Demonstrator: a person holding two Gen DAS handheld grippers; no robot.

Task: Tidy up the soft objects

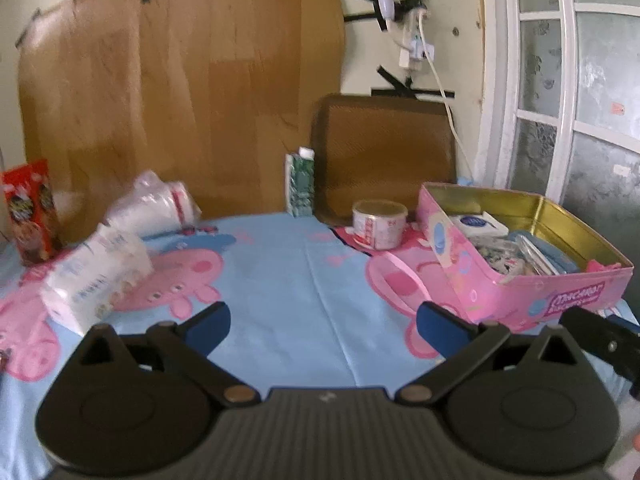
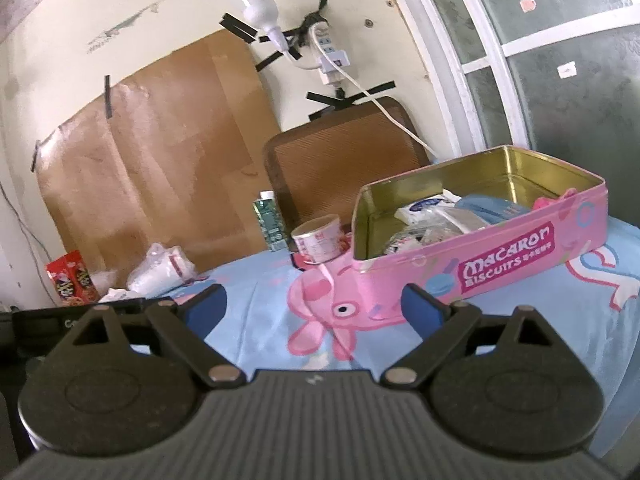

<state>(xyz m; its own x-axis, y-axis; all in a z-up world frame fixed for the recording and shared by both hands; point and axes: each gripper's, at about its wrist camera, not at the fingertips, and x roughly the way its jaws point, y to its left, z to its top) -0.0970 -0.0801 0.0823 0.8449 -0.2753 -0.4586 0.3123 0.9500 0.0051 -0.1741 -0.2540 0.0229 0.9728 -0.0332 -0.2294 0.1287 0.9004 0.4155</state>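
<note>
While both my grippers, left (image 1: pixel 322 330) and right (image 2: pixel 314 310), hover with jaws wide and empty, packets fill the tin (image 2: pixel 500 254).

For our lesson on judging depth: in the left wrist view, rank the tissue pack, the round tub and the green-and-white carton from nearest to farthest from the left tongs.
1. Tissue pack, on the left of the bedsheet, just beyond the left tongs.
2. Round tub, further back on the right, beside the pink tin.
3. Green-and-white carton, standing at the back against the cardboard.
</note>
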